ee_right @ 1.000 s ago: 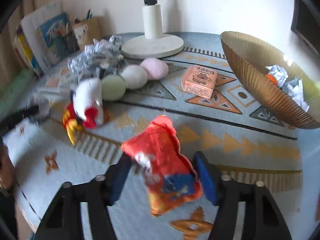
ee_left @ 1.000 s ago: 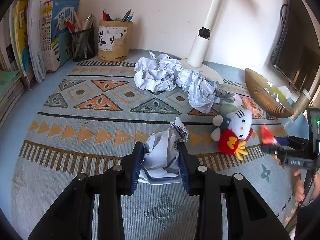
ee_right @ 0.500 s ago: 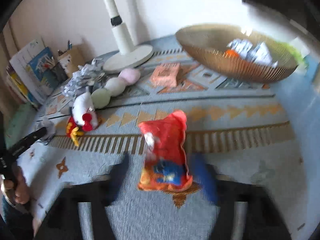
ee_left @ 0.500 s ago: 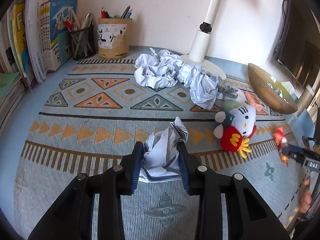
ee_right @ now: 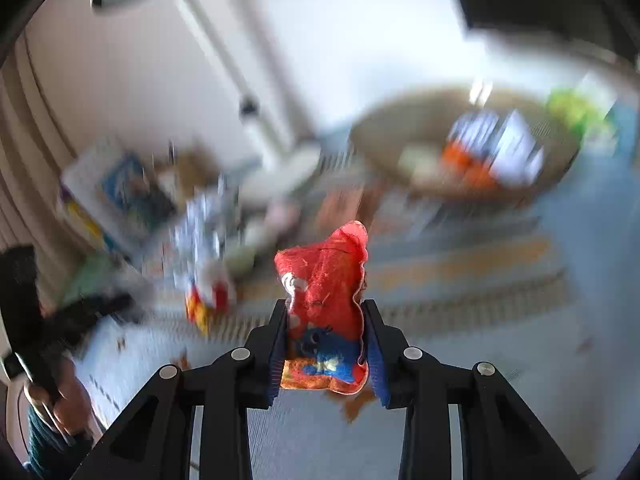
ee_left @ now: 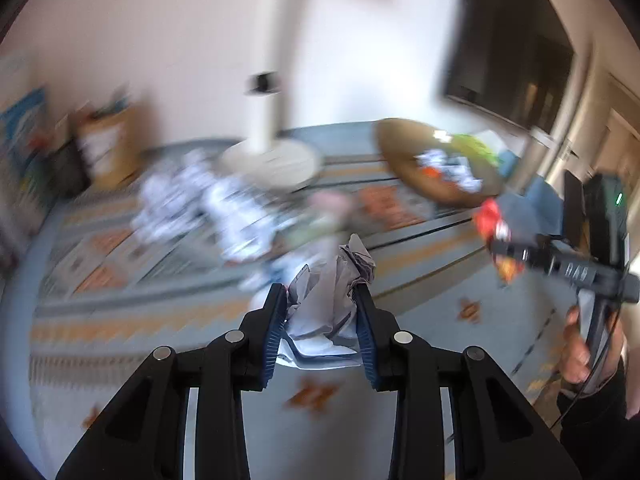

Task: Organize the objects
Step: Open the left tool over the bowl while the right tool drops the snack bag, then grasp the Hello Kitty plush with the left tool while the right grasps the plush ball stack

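My left gripper [ee_left: 320,304] is shut on a crumpled white paper ball [ee_left: 328,296] and holds it above the patterned mat. My right gripper [ee_right: 325,320] is shut on a red snack packet [ee_right: 326,292] with a blue patch, also lifted. That packet [ee_left: 494,228] and the right gripper show at the right of the left wrist view. The golden bowl [ee_left: 400,160] holds paper and orange scraps; it also shows in the right wrist view [ee_right: 384,132]. Both views are motion-blurred.
A white lamp base [ee_left: 272,160] stands at the back. More crumpled paper [ee_left: 208,204] lies on the mat [ee_left: 120,320]. A wooden pen holder [ee_left: 108,144] and books are at the left. A plush toy [ee_right: 208,292] lies left in the right wrist view.
Both grippers have risen and swung toward the bowl, each still holding its object. The bowl's inside now shows in both views. The views have become blurred.
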A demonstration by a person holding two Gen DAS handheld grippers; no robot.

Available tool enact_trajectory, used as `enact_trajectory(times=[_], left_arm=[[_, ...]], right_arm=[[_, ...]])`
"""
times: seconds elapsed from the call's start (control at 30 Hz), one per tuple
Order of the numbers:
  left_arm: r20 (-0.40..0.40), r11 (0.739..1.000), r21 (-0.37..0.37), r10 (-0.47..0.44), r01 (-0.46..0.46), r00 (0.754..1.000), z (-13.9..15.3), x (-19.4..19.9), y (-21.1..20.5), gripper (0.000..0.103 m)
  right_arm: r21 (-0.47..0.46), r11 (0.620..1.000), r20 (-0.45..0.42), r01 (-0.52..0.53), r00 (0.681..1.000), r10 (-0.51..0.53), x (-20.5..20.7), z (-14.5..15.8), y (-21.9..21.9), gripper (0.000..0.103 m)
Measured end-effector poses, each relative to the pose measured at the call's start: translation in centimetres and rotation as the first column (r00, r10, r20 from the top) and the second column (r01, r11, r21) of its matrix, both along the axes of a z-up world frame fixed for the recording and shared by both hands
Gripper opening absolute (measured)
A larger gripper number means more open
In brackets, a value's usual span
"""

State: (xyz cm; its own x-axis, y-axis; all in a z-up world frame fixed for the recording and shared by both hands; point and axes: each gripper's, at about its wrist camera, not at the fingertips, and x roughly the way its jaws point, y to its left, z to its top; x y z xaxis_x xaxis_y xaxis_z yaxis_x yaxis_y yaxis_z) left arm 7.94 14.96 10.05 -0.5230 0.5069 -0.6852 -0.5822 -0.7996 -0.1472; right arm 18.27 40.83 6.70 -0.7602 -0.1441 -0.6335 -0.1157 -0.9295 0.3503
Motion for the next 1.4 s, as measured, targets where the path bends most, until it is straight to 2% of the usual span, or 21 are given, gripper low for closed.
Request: enact_trajectory(times=[0.1,0.2,0.3,0.37,0.4,0.43,0.47,0.5,0.67,0.77,0.87,0.93,1.0,1.07,1.17,1.2,1.3,1.37,1.4], left_arm=[[0.002,0.994,0.070,-0.079,0.079,0.997,2.2,-2.4,6.0,0.031],[-0.026,0.989,0.115,-0.094,0.096,0.995,4.5,-5.9,12.2,0.031],[-0.010,0.982,0.167,-0.089,0.089,0.996,5.5,-9.5,17.3,0.033],[-0.001,0.976,0.202,-0.085,0.083,0.996,5.8,-11.7,19.9,0.040],[0.008,0.972,0.215,-0.101,0.097,0.995,5.8,-12.8,21.1,0.049],[0.033,0.971,0.213,-0.121,0.112,0.992,5.6,-13.8,21.9,0.069],[0.061,0.973,0.206,-0.118,0.103,0.991,5.3,-14.3,22.2,0.077],[0.081,0.973,0.212,-0.106,0.087,0.991,5.0,-14.7,22.0,0.078],[0.057,0.963,0.258,-0.095,0.077,0.994,5.2,-12.0,16.3,0.078],[0.031,0.959,0.281,-0.050,0.039,0.998,5.6,-9.3,10.5,0.078],[-0.014,0.967,0.249,0.069,-0.064,0.997,5.7,-6.7,3.9,0.082],[-0.040,0.961,0.224,0.174,-0.161,0.984,5.1,-5.1,-0.7,0.102],[-0.055,0.940,0.213,0.286,-0.268,0.957,3.7,-4.2,-4.7,0.102],[-0.029,0.902,0.152,0.413,-0.405,0.910,0.9,-4.4,-8.7,0.102],[0.036,0.863,0.069,0.499,-0.500,0.866,-3.5,-4.8,-12.2,0.102],[0.049,0.859,0.060,0.507,-0.509,0.861,-4.5,-4.7,-12.8,0.102],[0.059,0.863,0.050,0.499,-0.502,0.864,-6.5,-4.4,-13.2,0.102],[0.070,0.875,0.019,0.481,-0.483,0.874,-7.1,-4.5,-12.5,0.102],[0.060,0.885,0.012,0.463,-0.465,0.884,-6.9,-4.5,-12.0,0.102]], right_arm=[[0.031,0.996,-0.054,0.089,0.995,-0.087,-0.5,3.5,3.6,0.035],[0.072,0.978,-0.073,0.197,0.979,-0.192,-2.8,5.9,7.5,0.035],[0.058,0.956,-0.057,0.287,0.957,-0.283,-5.6,7.0,11.3,0.035],[0.052,0.939,-0.030,0.340,0.940,-0.339,-7.6,7.0,13.3,0.037],[0.046,0.943,-0.032,0.331,0.944,-0.330,-8.6,7.0,14.1,0.040],[0.044,0.950,-0.033,0.311,0.950,-0.309,-9.9,6.7,14.9,0.055],[0.051,0.950,-0.017,0.307,0.952,-0.306,-10.8,6.4,15.6,0.060],[0.053,0.947,0.003,0.318,0.948,-0.318,-11.1,5.9,16.2,0.061],[-0.020,0.957,-0.014,0.291,0.957,-0.291,-8.0,4.9,16.8,0.061],[-0.013,0.976,-0.029,0.218,0.975,-0.219,-6.3,5.2,13.9,0.061],[0.007,0.994,-0.054,0.113,0.992,-0.112,-5.4,5.9,9.4,0.062],[0.014,0.999,-0.065,0.035,0.997,-0.034,-5.3,6.0,5.9,0.064],[0.008,0.999,-0.057,-0.047,0.997,0.047,-5.7,4.9,2.2,0.066],[0.015,0.996,-0.024,-0.084,0.996,0.084,-6.3,2.9,-0.8,0.071],[0.052,0.994,0.032,-0.097,0.995,0.095,-7.7,-1.4,-4.7,0.071],[0.075,0.993,0.045,-0.094,0.995,0.091,-8.0,-2.7,-5.6,0.071],[0.121,0.987,0.081,-0.104,0.992,0.095,-8.7,-5.5,-7.1,0.071],[0.160,0.982,0.089,-0.099,0.992,0.086,-8.8,-5.5,-7.3,0.072],[0.157,0.983,0.078,-0.094,0.993,0.083,-8.7,-5.4,-7.2,0.080]])
